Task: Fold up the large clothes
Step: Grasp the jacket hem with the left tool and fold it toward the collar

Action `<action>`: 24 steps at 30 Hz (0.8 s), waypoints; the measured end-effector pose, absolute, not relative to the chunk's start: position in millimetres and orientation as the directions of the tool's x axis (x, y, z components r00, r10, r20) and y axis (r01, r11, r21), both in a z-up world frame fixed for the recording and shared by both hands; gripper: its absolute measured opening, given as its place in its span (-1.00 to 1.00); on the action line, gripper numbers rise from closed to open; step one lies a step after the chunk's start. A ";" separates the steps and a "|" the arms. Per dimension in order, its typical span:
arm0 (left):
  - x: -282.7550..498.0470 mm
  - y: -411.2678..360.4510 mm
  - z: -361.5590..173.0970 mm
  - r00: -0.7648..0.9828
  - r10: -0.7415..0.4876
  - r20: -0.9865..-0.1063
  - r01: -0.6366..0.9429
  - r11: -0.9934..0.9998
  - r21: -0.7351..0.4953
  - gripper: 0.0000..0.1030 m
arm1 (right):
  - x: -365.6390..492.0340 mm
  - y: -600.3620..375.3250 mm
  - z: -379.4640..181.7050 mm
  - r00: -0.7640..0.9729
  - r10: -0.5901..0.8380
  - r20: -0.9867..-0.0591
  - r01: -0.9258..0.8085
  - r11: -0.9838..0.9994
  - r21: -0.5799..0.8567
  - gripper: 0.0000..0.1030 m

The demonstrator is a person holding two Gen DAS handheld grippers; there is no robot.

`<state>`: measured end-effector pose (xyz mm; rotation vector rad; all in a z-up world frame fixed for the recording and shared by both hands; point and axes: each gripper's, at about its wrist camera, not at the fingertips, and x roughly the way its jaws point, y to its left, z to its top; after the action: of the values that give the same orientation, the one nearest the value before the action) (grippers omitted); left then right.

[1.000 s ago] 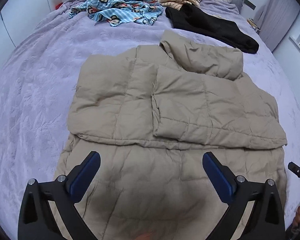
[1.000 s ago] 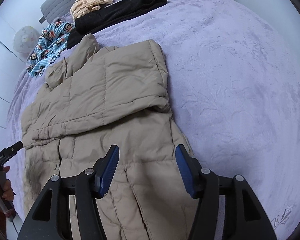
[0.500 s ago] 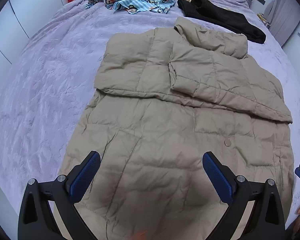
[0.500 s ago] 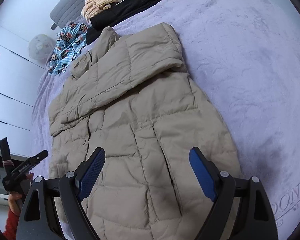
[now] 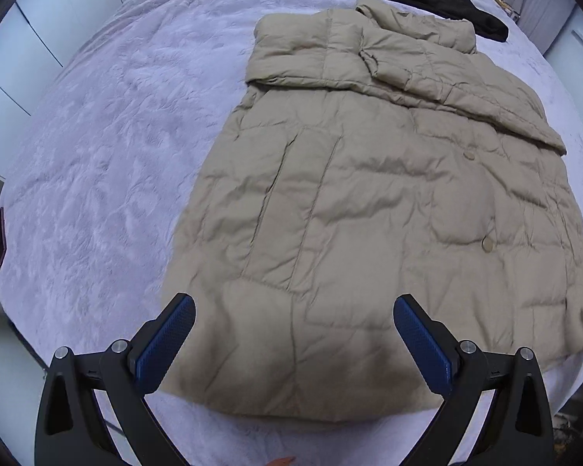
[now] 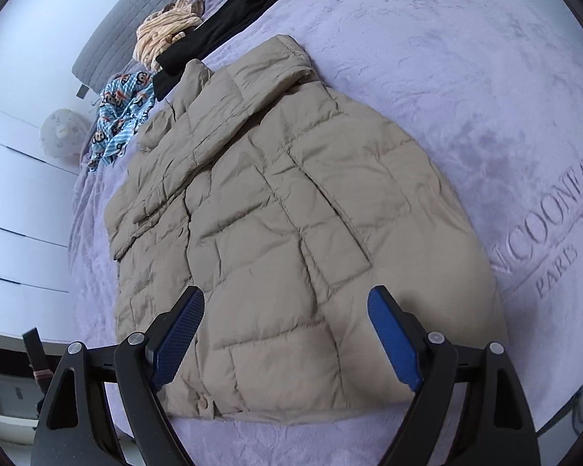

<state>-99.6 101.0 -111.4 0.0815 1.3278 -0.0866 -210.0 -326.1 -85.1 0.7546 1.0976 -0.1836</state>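
Both grippers pulled back from the coat's upper half to its hem since a second ago. Left gripper spread wide with nothing between the pads, hovering over the hem corner of the coat; earlier hung over the coat's middle with the folded sleeves just ahead, now those sleeves far ahead near the collar. Two buttons newly in view ahead and to the right. More of the bed exposed to the left than before, its near edge now just below the fingers.

Right gripper also wide and holding nothing: jaws narrow a second ago, opened out within that second, same width since half a second ago. Blue pads straddling the hem, above the fabric rather than pinching it. Coat lying flat ahead of this gripper, sleeves folded across the chest, collar at the far end. Embossed lettering on the bedcover to the right, barely visible before. Beyond the collar: black garment, striped cloth, blue patterned cloth, all further off than earlier.
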 end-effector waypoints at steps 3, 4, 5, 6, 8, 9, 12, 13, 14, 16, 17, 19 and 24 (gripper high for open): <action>-115.5 117.7 -112.2 0.219 -0.006 -0.976 0.112 0.994 0.019 0.98 | -229.4 -316.8 -87.8 0.453 0.229 -0.862 0.523 0.714 0.465 0.71; -121.0 123.4 -112.5 0.212 -0.010 -0.977 0.110 0.994 0.013 0.98 | -234.8 -312.9 -89.3 0.441 0.230 -0.868 0.534 0.710 0.459 0.71; -126.0 128.2 -112.9 0.204 -0.020 -0.979 0.109 0.994 0.003 0.98 | -238.8 -309.5 -91.0 0.423 0.234 -0.876 0.543 0.708 0.451 0.71; -130.4 132.4 -113.1 0.198 -0.028 -0.980 0.107 0.994 -0.006 0.98 | -243.4 -306.1 -93.6 0.401 0.244 -0.883 0.552 0.704 0.446 0.71; -138.7 139.7 -113.7 0.189 -0.038 -0.981 0.102 0.995 -0.019 0.98 | -251.8 -300.8 -96.5 0.377 0.273 -0.885 0.568 0.686 0.454 0.71; -142.6 142.9 -113.5 0.183 -0.047 -0.982 0.099 0.995 -0.029 0.98 | -256.0 -299.3 -97.2 0.372 0.283 -0.884 0.576 0.676 0.459 0.71; -150.6 148.3 -111.6 0.163 -0.079 -0.983 0.094 0.994 -0.064 0.98 | -267.2 -296.2 -97.7 0.354 0.304 -0.885 0.606 0.647 0.464 0.71; -154.5 150.9 -109.0 0.166 -0.085 -0.982 0.091 0.993 -0.071 0.98 | -270.1 -296.3 -97.6 0.350 0.310 -0.884 0.613 0.638 0.466 0.71; -157.7 153.4 -106.1 0.173 -0.090 -0.981 0.086 0.993 -0.076 0.98 | -272.9 -296.8 -97.8 0.342 0.313 -0.886 0.623 0.630 0.463 0.71; -164.5 163.5 -98.3 0.191 -0.117 -0.975 0.053 0.993 -0.109 0.98 | -276.9 -299.5 -97.7 0.332 0.319 -0.888 0.642 0.613 0.461 0.71; -167.6 170.2 -95.2 0.199 -0.140 -0.970 0.028 0.990 -0.137 0.98 | -278.9 -300.9 -98.3 0.329 0.327 -0.886 0.650 0.602 0.463 0.71; -172.3 184.1 -93.6 0.198 -0.183 -0.963 -0.030 0.981 -0.193 0.98 | -280.6 -303.5 -99.9 0.327 0.347 -0.879 0.660 0.583 0.475 0.71; -180.7 197.4 -106.5 0.172 -0.242 -0.955 -0.128 0.956 -0.265 0.98 | -283.7 -308.5 -95.6 0.322 0.376 -0.869 0.648 0.581 0.492 0.71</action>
<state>-180.8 197.4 -106.5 -0.3139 1.4029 -0.0826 -283.7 -308.5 -95.6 1.0024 1.2876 -0.2254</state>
